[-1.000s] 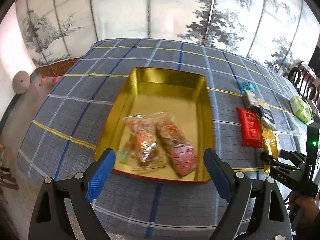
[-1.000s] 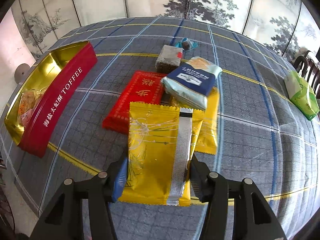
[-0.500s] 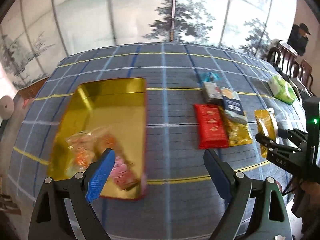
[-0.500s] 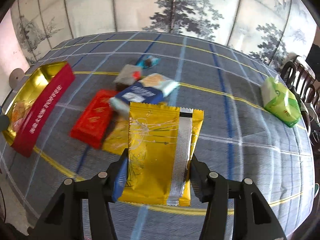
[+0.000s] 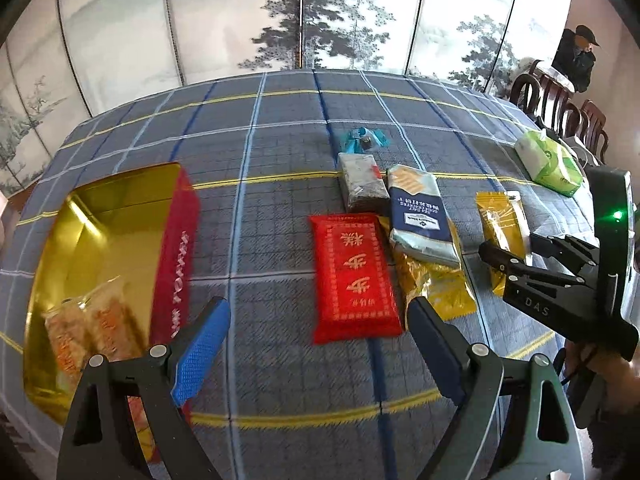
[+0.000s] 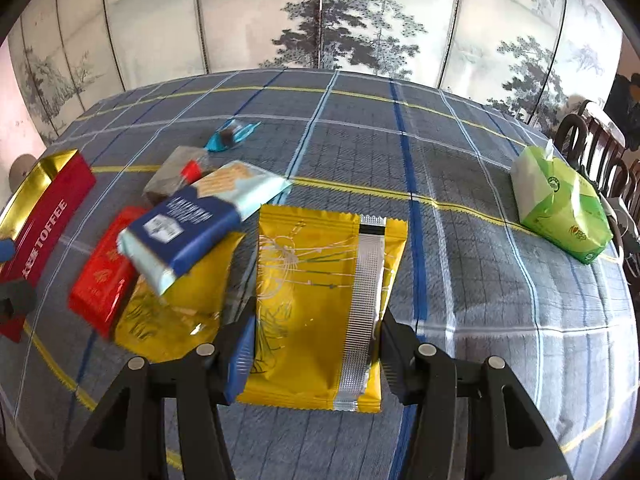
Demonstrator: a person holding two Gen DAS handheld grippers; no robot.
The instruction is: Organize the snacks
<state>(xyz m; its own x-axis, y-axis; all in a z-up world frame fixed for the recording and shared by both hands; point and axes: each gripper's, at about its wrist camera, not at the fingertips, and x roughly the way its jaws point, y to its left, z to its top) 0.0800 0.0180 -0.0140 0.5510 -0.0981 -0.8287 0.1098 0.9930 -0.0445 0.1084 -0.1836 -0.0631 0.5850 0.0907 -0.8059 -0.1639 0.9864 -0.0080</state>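
Far left on the plaid tablecloth (image 5: 280, 152): gold tin (image 5: 120, 216) with a red outer wall lettered TOFFEE, open, two clear snack bags (image 5: 88, 332) lying in its near end. Left gripper (image 5: 316, 344) hangs above the cloth between tin and snack pile, jaws wide apart, nothing between them — near edge of the red packet (image 5: 352, 276) sits in the gap from this view, but no contact visible.

Pile, mid table: red packet flat, gold lettering. Just right of it a crumpled yellow pouch (image 5: 432, 280), partly under a blue-and-white packet (image 5: 416, 216) that lies across it. Behind those a dark brown block in clear wrap (image 5: 360, 180), touching the blue packet's far end. Further back, apart from the pile, a small candy in a blue twist wrapper (image 5: 362, 140).

Right of pile: right gripper (image 6: 316, 344) clamped on a yellow foil pouch (image 6: 320, 296) with a silver seam strip, pads pressing both side edges near its lower half. Pouch is upright in the jaws and lifted off the cloth — left view shows it in the air beside the pile (image 5: 500, 224).

Far right on the table: green-and-white tissue pack (image 6: 560, 204), well apart from the snacks. Dark wooden chairs (image 6: 592, 148) past the table edge, painted folding screen (image 6: 320, 12) behind everything, a seated person (image 5: 576, 60) at upper right in the left view.
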